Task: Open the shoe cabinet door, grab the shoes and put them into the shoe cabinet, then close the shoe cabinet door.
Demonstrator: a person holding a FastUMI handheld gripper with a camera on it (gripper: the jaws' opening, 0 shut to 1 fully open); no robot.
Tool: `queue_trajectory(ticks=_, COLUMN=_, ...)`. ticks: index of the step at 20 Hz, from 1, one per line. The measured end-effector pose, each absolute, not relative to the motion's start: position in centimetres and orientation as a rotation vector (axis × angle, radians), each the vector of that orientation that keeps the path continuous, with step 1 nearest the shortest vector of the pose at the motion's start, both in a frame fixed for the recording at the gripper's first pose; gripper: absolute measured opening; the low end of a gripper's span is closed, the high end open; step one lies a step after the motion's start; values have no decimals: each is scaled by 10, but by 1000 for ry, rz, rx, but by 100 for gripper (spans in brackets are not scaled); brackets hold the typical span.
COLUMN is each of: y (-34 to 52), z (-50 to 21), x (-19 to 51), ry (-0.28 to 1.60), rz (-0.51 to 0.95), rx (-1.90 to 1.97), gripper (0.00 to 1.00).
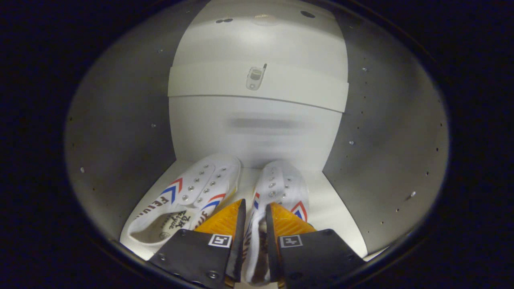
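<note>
Inside the shoe cabinet (120, 132), the gripper (255, 216) pinches the side wall of the right-hand white sneaker (277, 188), its two fingers nearly closed on the canvas at the shoe's opening. The second sneaker (188, 200) lies just beside it to the left, tilted, both pointing toward the white back panel (257, 132) on the cabinet's floor (337, 208).

Left shoe side: the white canvas low-top sneaker (188, 200) with red and blue chevrons bears dark block letters, "FEIU" readable, the rest cut off.
Left shoe insole: a cursive dark print and a small round stamp, too small to read.
Right shoe: the second white canvas sneaker (277, 188) shows dark letters beside the gripper (253, 212), unreadable.
Finger plates: square black-and-white coded markers, no words.
</note>
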State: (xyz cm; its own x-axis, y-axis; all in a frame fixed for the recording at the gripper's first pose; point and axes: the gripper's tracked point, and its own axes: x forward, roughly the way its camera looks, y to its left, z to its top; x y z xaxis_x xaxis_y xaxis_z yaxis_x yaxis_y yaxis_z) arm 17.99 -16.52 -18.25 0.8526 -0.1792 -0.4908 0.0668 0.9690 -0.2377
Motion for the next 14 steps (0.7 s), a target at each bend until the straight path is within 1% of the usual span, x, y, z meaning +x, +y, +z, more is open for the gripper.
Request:
queue_trajectory(ticks=8, y=-156, z=-144, x=124, ry=462, rz=-162, rx=-183, gripper=29)
queue_trajectory(ticks=14, y=-142, z=-111, x=68, ry=399, rz=-176, rx=-154, gripper=29)
